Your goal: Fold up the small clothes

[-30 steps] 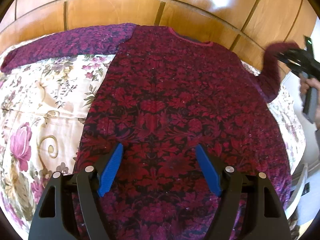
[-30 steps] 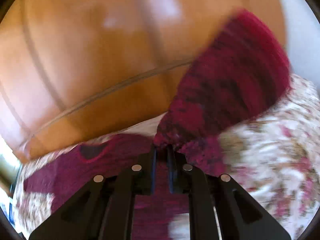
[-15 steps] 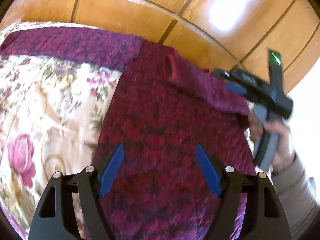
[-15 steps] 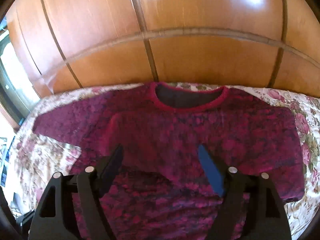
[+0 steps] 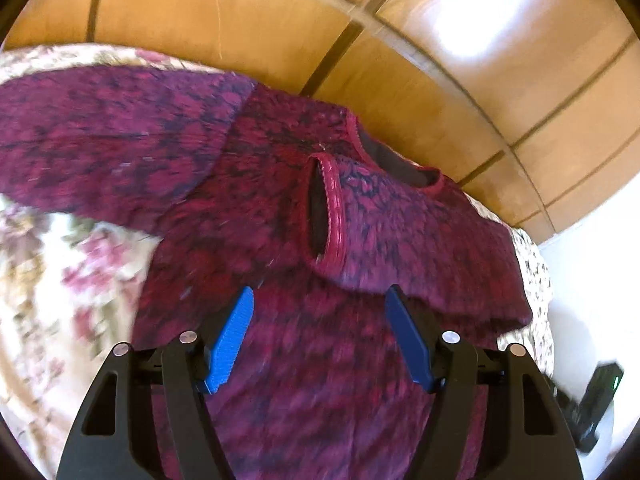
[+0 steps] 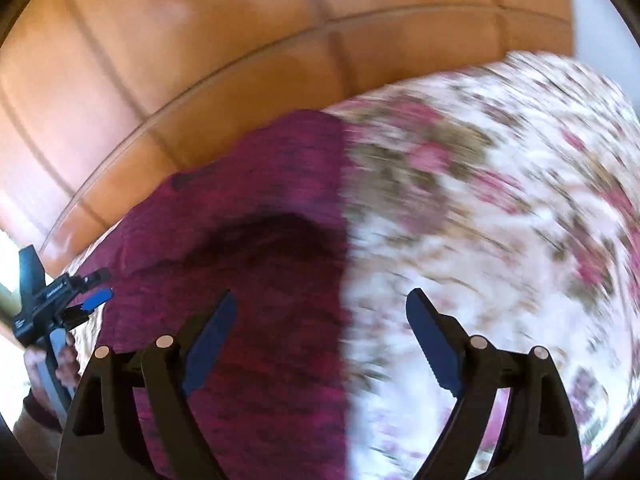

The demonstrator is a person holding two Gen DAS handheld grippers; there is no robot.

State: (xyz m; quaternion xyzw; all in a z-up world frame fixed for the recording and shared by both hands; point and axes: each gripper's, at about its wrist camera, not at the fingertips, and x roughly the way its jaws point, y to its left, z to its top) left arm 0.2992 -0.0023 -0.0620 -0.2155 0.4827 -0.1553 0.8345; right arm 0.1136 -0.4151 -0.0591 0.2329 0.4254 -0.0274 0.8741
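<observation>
A maroon patterned sweater point(image 5: 304, 360) lies flat on a floral bedspread point(image 5: 60, 300). One sleeve is folded across the chest, its cuff point(image 5: 332, 208) near the collar point(image 5: 400, 164). The other sleeve point(image 5: 100, 140) stretches out to the left. My left gripper point(image 5: 320, 292) hovers over the chest just below the cuff, its jaws closing a little with nothing between them. In the blurred right wrist view my right gripper point(image 6: 322, 294) hangs over the sweater's point(image 6: 260, 260) side edge. Its jaws are opening and hold nothing. The left gripper point(image 6: 94, 290) shows at the far left of that view, held in a hand point(image 6: 60, 360).
Glossy wooden panels point(image 5: 440, 60) rise behind the bed. Bare floral bedspread point(image 6: 480, 220) spreads to the right of the sweater. A white wall point(image 5: 592, 280) lies past the bed's right edge, and part of the right gripper's body point(image 5: 598, 400) shows there.
The right gripper carried the sleeve across the chest, let it go and swung out to the sweater's side edge. The left gripper moved up toward the collar and its jaws narrowed slightly.
</observation>
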